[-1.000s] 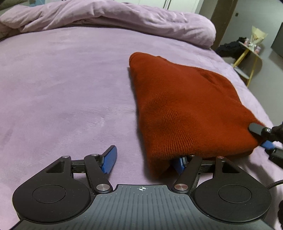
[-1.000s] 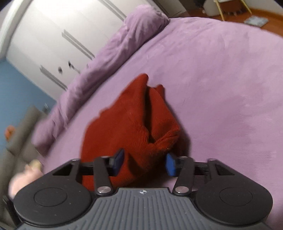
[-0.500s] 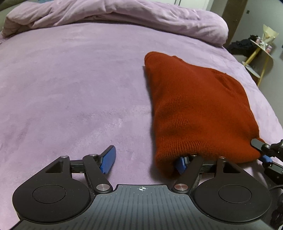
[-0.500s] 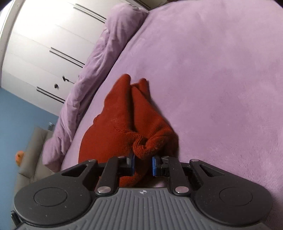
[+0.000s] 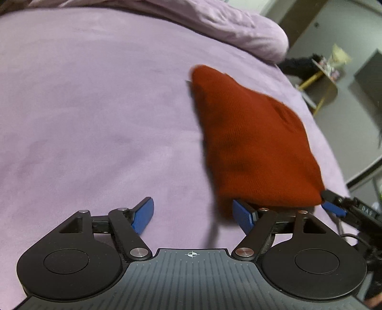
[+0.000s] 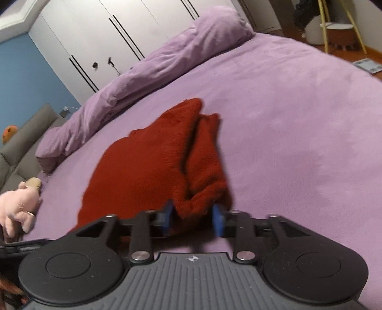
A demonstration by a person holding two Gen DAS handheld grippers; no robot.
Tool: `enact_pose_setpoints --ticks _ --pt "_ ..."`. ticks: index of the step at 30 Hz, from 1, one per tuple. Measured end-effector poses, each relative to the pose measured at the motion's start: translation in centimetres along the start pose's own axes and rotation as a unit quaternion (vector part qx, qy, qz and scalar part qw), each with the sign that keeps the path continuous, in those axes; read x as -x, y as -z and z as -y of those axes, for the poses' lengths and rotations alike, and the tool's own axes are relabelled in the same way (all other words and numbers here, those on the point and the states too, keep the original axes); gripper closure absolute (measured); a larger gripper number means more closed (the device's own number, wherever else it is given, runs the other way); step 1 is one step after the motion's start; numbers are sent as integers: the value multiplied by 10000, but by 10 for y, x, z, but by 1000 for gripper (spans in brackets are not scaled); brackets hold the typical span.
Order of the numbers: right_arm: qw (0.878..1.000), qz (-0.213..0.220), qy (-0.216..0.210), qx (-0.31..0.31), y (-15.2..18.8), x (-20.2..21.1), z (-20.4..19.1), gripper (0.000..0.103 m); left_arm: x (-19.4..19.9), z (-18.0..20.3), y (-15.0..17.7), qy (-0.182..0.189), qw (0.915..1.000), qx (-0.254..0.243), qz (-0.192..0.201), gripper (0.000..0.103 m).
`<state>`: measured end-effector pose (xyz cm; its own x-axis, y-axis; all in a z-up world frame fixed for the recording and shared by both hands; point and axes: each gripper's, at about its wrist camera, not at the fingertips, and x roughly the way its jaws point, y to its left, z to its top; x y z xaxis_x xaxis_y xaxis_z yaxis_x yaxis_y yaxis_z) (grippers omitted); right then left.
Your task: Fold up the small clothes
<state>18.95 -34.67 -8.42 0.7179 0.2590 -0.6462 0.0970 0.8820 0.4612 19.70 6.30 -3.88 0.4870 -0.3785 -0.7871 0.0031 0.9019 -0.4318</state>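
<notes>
— Looking along the left gripper [image 5: 193,215], we are seeing its blue pads [image 5: 142,215] standing wide apart, and nothing is sitting between them. The right-hand pad is touching the near hem of the rust-red knit garment [image 5: 253,147], tucked just under the edge, while the other pad is resting over bare purple bedspread [image 5: 95,114].

— And on our side the right gripper [image 6: 193,218] is standing partly open, with the bunched corner of the same knit garment [image 6: 152,167] sitting between its pads. We are not able to tell whether the pads are pressing the cloth or only flanking it; there is blur around the fingers.

— We are seeing that gripper from our view too, its black tip [image 5: 334,202] meeting the garment's right corner.

— The garment is lying on the bedspread [image 6: 286,119], roughly in the middle of the bed, doubled over so that two layers are showing along its right edge.

— Behind it we are seeing the rumpled purple duvet [image 5: 214,21] heaped along the far side of the bed.

— Same duvet [image 6: 155,71] here, with white wardrobe doors [image 6: 107,33] beyond it and a pink plush toy [image 6: 18,207] lying at the left edge of the bed.
</notes>
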Motion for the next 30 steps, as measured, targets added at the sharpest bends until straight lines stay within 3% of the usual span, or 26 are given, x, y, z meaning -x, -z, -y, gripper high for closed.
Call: enact_pose_setpoints --ticks 3,5,6,9,14,17,18,22,30 --pt "9990 119 -161 -392 -10 9 21 37 11 -28 -13 650 9956 649 178 25" --pt "9923 -25 -580 -1093 -21 0 38 37 -1 -33 -26 1334 9849 1105 23 22" --pt "9857 -133 -912 -1412 -27 -9 44 36 -9 -31 -32 1494 9816 1189 -43 21" --pt "9703 -471 -1365 -1941 -43 -41 52 36 -38 -15 -50 1442 9851 933 -61 21" --pt "9582 -974 -1702 -2082 -59 -91 46 36 -88 -3 -70 1654 9772 1264 -412 25" --pt "9553 -1119 -1864 -2001 -63 -108 37 41 -111 -4 -76 1616 9749 1430 -542 30" --pt "9557 -1147 -1858 -1975 -64 -111 35 49 -115 -6 -78 1639 9733 1511 -553 32" --pt "9555 -1124 -1859 -1995 -59 -122 28 66 -121 -5 -82 1601 9742 1494 -552 48" --pt "9578 -873 -1986 -1888 -66 -106 -1 73 -85 8 -99 1649 9778 1245 -360 52"
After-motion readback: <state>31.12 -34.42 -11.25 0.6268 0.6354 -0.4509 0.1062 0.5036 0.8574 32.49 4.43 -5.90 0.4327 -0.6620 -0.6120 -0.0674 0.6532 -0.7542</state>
